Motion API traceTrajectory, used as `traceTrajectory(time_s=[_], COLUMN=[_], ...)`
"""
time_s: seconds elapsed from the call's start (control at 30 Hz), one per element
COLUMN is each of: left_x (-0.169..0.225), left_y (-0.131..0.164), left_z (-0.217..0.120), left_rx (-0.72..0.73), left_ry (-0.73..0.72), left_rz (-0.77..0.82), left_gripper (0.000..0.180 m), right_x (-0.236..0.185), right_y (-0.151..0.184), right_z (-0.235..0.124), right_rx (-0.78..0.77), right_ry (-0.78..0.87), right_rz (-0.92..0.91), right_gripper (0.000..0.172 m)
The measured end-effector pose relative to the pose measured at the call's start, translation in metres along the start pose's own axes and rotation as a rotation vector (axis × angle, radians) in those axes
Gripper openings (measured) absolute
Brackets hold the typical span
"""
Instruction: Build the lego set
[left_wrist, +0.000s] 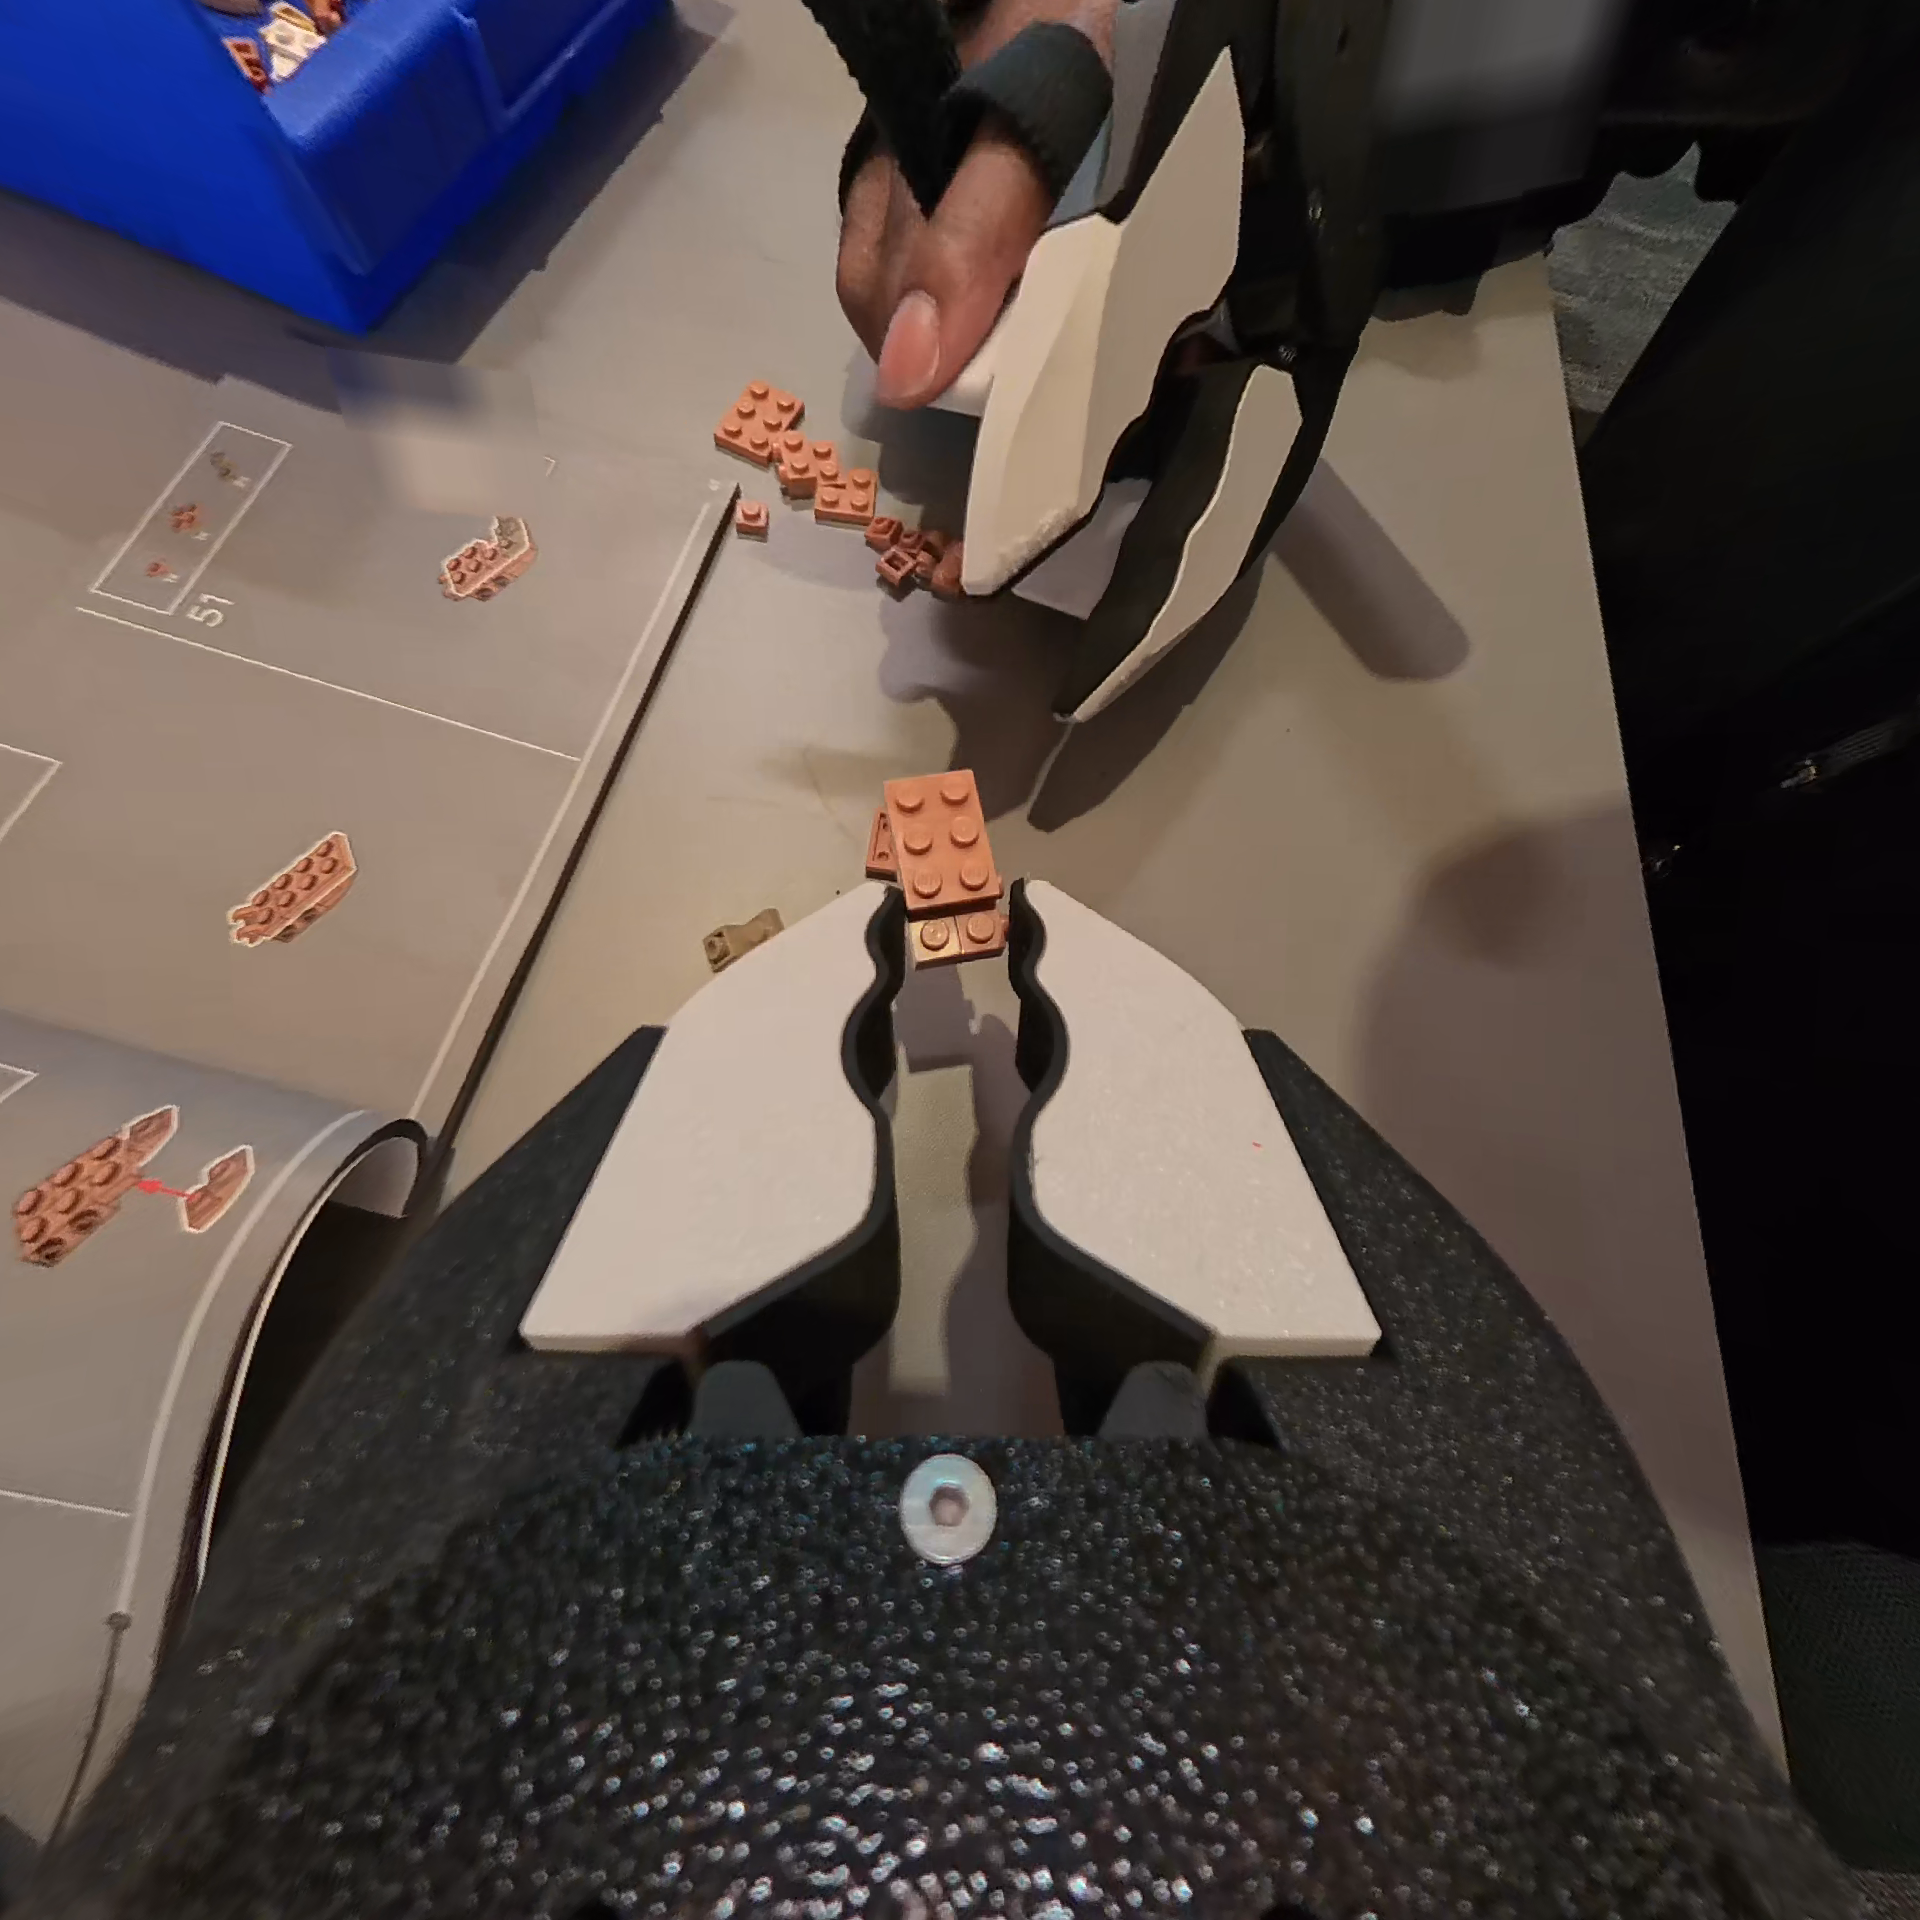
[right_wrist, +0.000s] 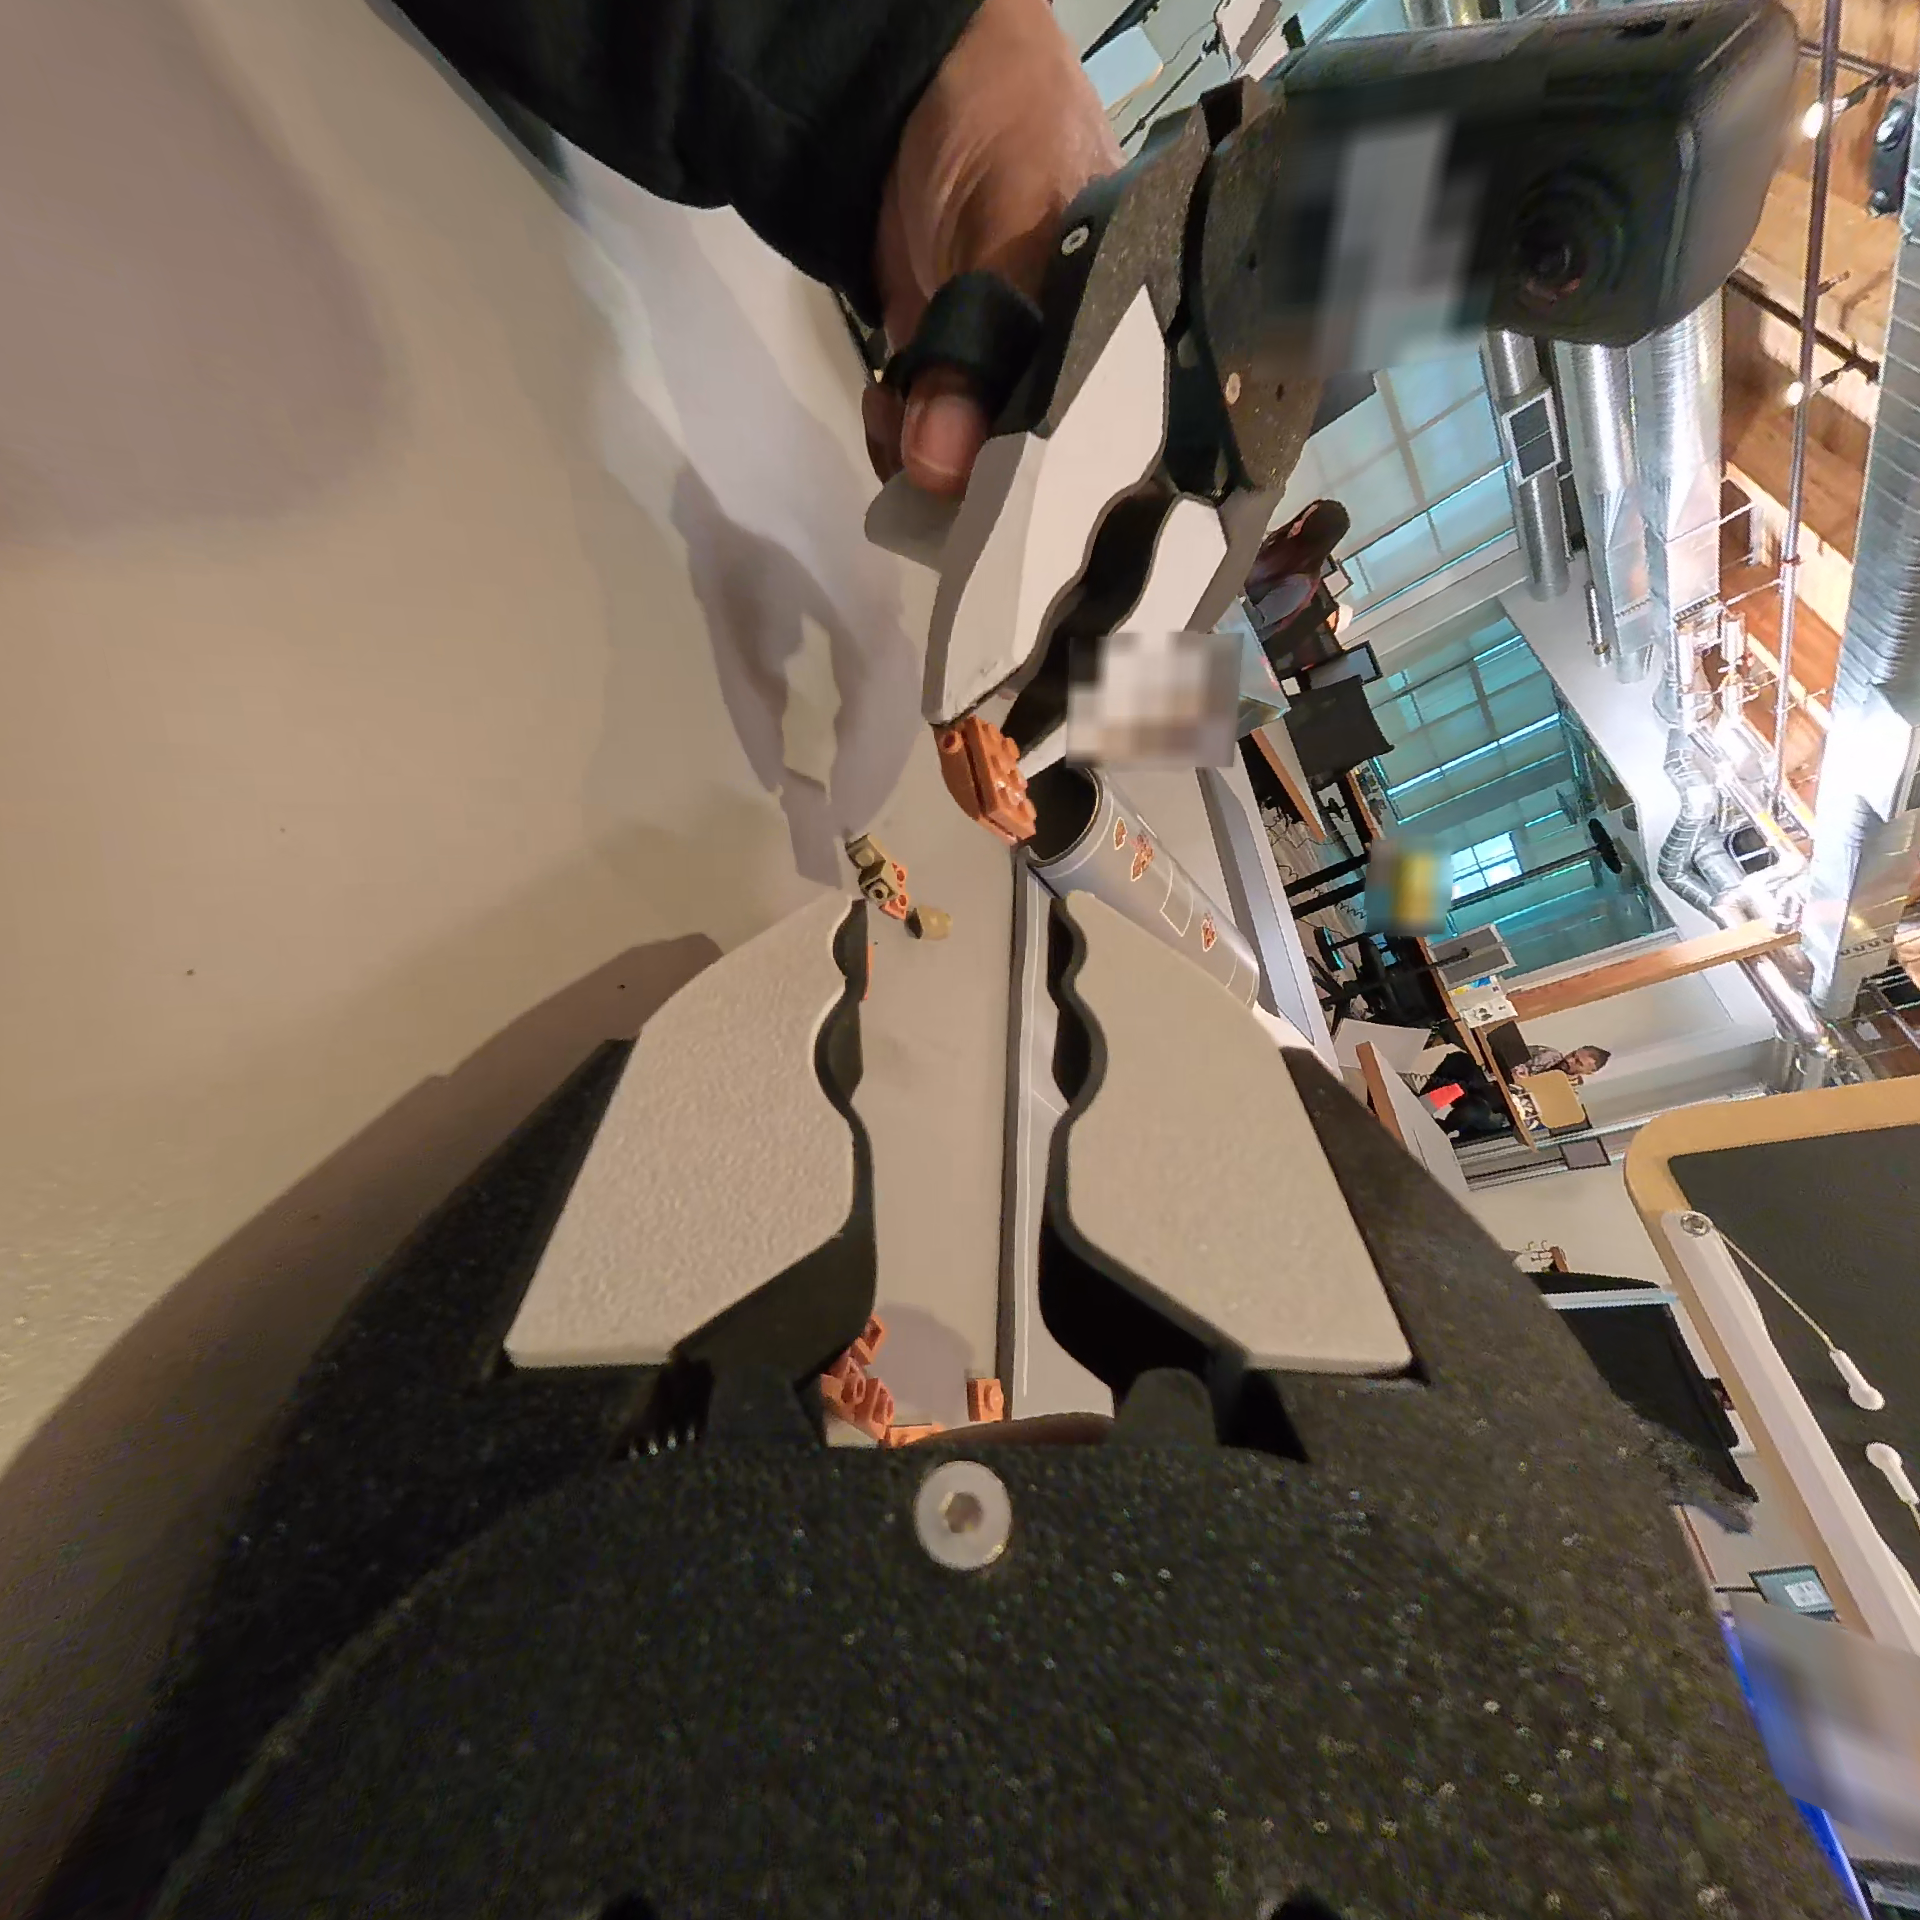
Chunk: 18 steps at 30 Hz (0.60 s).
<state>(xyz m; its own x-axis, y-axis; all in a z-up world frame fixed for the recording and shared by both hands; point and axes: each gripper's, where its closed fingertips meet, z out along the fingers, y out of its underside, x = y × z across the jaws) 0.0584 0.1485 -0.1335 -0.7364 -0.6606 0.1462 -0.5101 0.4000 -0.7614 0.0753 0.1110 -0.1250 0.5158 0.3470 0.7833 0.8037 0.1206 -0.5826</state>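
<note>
1. The left gripper (left_wrist: 954, 914) reaches level over the grey table (left_wrist: 1299, 935), its fingertips clamped on the near end of a small brown brick assembly (left_wrist: 943, 847) — a studded plate stacked on smaller pieces — held clear of the surface.
2. The right gripper (left_wrist: 1023, 623) points steeply down, a hand (left_wrist: 935, 249) on its white finger; its fingers stand apart, tips at a scatter of loose brown bricks (left_wrist: 821, 478) — nothing is pinched between them.
3. A tan piece (left_wrist: 740, 935) lies just left of the left fingertips.
4. A blue bin (left_wrist: 260, 135), far left, holds small brown and white pieces.
5. A grey instruction booklet (left_wrist: 312, 727) lies open alongside.
</note>
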Motion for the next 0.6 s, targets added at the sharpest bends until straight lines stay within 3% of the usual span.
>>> traceTrajectory(time_s=[0.33, 0.6], left_x=[0.001, 0.011], left_y=[-0.003, -0.009], left_z=[-0.001, -0.007], left_rx=[0.017, 0.067], left_ry=[0.006, 0.095], left_rz=[-0.005, -0.04], left_gripper=[0.018, 0.018], right_x=[-0.001, -0.001], right_y=[-0.001, -0.01], right_z=[0.0, 0.007], right_rx=[-0.007, 0.002], right_ry=[0.018, 0.051], right_rz=[-0.051, -0.164], right_gripper=[0.031, 0.032])
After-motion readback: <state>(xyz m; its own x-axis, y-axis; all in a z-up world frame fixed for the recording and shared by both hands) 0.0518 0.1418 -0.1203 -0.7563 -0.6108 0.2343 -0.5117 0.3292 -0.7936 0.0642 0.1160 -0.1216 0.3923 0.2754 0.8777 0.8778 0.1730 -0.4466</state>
